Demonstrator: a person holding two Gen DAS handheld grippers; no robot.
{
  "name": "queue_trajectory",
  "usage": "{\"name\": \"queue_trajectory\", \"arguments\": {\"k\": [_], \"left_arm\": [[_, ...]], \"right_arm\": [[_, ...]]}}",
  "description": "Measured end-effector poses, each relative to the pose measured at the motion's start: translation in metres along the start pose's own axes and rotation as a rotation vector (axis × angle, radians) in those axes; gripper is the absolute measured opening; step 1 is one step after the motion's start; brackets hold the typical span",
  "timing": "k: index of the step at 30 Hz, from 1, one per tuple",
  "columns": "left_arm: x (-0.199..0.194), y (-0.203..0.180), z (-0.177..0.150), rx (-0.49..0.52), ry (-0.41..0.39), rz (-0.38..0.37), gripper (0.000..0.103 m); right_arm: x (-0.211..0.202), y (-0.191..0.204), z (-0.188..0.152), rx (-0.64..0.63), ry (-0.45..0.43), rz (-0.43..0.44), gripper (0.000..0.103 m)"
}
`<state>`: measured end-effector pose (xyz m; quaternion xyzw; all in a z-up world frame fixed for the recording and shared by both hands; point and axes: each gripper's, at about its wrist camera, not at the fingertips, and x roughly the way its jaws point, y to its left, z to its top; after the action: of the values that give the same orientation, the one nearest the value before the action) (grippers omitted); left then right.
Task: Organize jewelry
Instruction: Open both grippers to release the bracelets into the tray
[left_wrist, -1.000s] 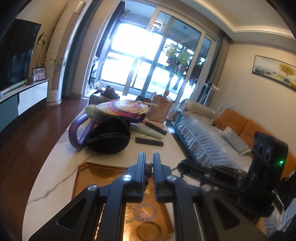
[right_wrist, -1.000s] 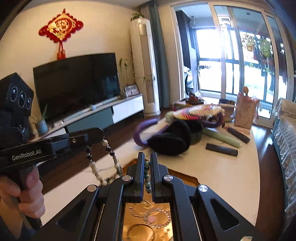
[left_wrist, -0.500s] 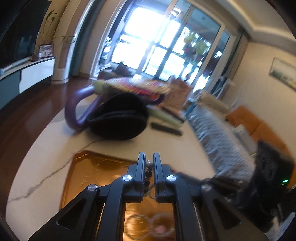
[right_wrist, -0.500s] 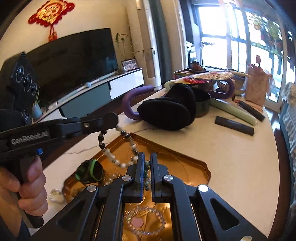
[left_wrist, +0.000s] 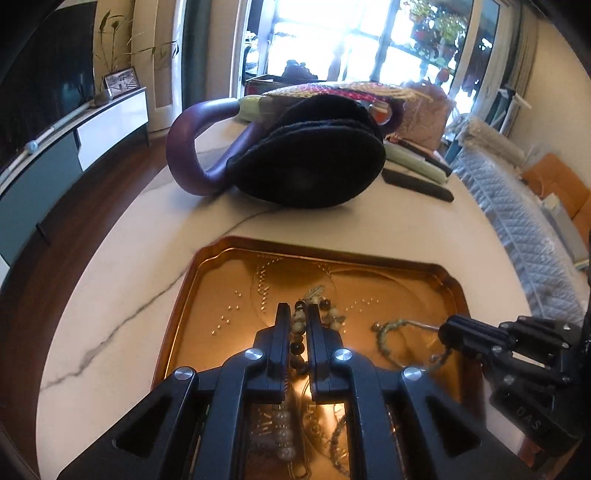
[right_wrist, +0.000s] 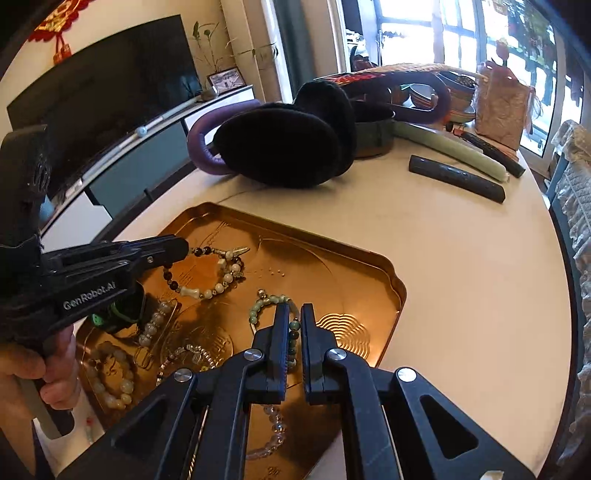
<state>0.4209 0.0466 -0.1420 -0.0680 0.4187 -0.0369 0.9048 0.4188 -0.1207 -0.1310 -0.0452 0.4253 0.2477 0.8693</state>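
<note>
A gold tray (left_wrist: 207, 295) (right_wrist: 369, 266) lies on the white table. My left gripper (left_wrist: 298, 314) (right_wrist: 181, 248) is shut on a bracelet of dark and pale beads (left_wrist: 300, 325) (right_wrist: 207, 288), whose loop rests on the tray. My right gripper (right_wrist: 294, 314) (left_wrist: 448, 328) is shut on a green bead bracelet (right_wrist: 264, 302) (left_wrist: 388, 332), which also touches the tray. Several other bracelets (right_wrist: 110, 373) and a green-and-black watch (right_wrist: 114, 317) lie in the tray's left part.
Black earmuffs (left_wrist: 306, 166) (right_wrist: 280, 144) with a purple band, a woven fan, a dark remote (right_wrist: 456, 177) and a pale green stick (right_wrist: 450, 151) lie behind the tray. A sofa with a quilted cover (left_wrist: 524, 229) stands to the right.
Both grippers have come down from above the table to the tray. The two bracelets, hanging in the air before, now rest on the tray with the grippers still shut on them.
</note>
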Motion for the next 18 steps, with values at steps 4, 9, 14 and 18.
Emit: {"name": "queue_trajectory", "arguments": {"k": [4,9,14,18], "left_arm": [[-0.015,-0.006,0.001,0.029,-0.015,0.023,0.047],[-0.067,-0.021,-0.002,0.121,-0.172,0.082,0.082],[-0.113,-0.021,-0.016,0.153,-0.231,0.091,0.086],[-0.144,-0.013,-0.032,0.164,-0.256,0.101,0.087]], "right_arm": [[-0.01,0.002,0.002,0.032,-0.011,-0.009,0.066],[-0.039,0.005,0.004,0.074,-0.061,0.006,0.075],[-0.073,0.018,-0.005,0.09,-0.117,0.014,0.077],[-0.099,0.037,-0.016,0.054,-0.148,0.008,0.08]]}}
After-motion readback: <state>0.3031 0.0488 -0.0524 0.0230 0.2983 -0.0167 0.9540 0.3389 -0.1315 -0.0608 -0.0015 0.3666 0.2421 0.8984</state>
